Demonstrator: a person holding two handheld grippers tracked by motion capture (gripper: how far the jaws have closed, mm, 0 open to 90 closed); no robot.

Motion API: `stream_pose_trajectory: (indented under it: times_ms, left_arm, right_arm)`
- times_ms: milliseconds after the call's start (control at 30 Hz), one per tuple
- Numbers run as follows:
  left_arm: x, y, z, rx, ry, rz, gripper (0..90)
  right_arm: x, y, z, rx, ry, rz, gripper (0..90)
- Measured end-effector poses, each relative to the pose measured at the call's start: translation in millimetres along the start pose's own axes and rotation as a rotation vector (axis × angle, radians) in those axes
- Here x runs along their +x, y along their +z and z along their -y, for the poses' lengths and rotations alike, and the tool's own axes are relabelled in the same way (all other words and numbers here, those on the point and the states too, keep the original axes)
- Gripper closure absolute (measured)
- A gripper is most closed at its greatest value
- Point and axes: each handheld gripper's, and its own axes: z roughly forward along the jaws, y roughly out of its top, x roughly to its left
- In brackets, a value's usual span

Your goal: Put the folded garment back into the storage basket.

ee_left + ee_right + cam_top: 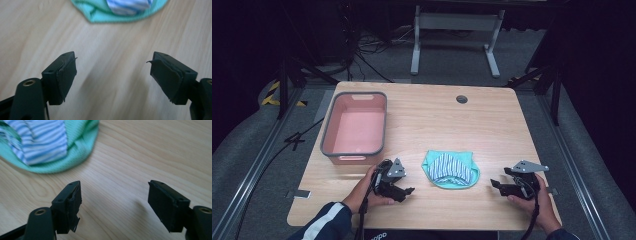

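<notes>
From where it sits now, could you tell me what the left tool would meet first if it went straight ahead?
Most likely the green-and-striped cloth, past bare table; the left tool is open and empty.

— What's the table [492,125] made of?
— Pale wood, smooth and matt, with fine grain lines.
— And the cloth [451,170]?
— Soft knit, ribbed in the green part [82,147], with a striped blue-and-white piece [42,142].
— The bin [328,131]?
— Smooth pink plastic, grey rim.
— The gripper pads [66,77]?
— Matt black rubber, frayed edges.
</notes>
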Motion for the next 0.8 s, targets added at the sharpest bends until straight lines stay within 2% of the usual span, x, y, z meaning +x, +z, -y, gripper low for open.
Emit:
stream_pose_trajectory:
  times_ms: [133, 233, 333, 467, 567, 633, 733, 800]
  left_arm:
    - [3.2, 4.3, -18.5, -0.021, 0.018, -0.024, 26.4]
    - [12.3, 11.1, -30.4, -0.05, -0.025, -0.025, 27.1]
    - [20.8, 21.7, -40.1, -0.054, -0.053, -0.034, 27.5]
    - [29.2, 39.5, -49.6, -0.042, -0.07, -0.044, 28.0]
    - [34.6, 48.0, -51.8, -0.046, -0.081, -0.057, 28.0]
    - [37.8, 55.5, -51.3, -0.031, -0.085, -0.067, 27.5]
    - [42.5, 65.9, -47.2, 0.011, -0.086, -0.043, 25.4]
    - [43.5, 68.7, -45.3, 0.017, -0.099, -0.033, 24.7]
  right_arm:
    - [11.5, 4.3, -19.3, -0.016, -0.041, -0.029, 34.1]
    - [20.4, 12.8, -35.7, -0.021, -0.059, -0.029, 37.8]
    - [27.3, 23.6, -50.2, -0.009, -0.087, -0.033, 39.7]
    - [27.8, 37.6, -61.3, -0.006, -0.07, -0.04, 45.2]
    - [28.0, 45.7, -64.2, 0.012, -0.075, -0.037, 46.3]
    - [27.7, 54.4, -65.5, 0.021, -0.061, -0.046, 47.3]
    - [29.2, 61.8, -66.1, 0.034, -0.055, -0.054, 47.3]
    - [32.5, 66.5, -63.5, 0.058, -0.074, -0.035, 46.0]
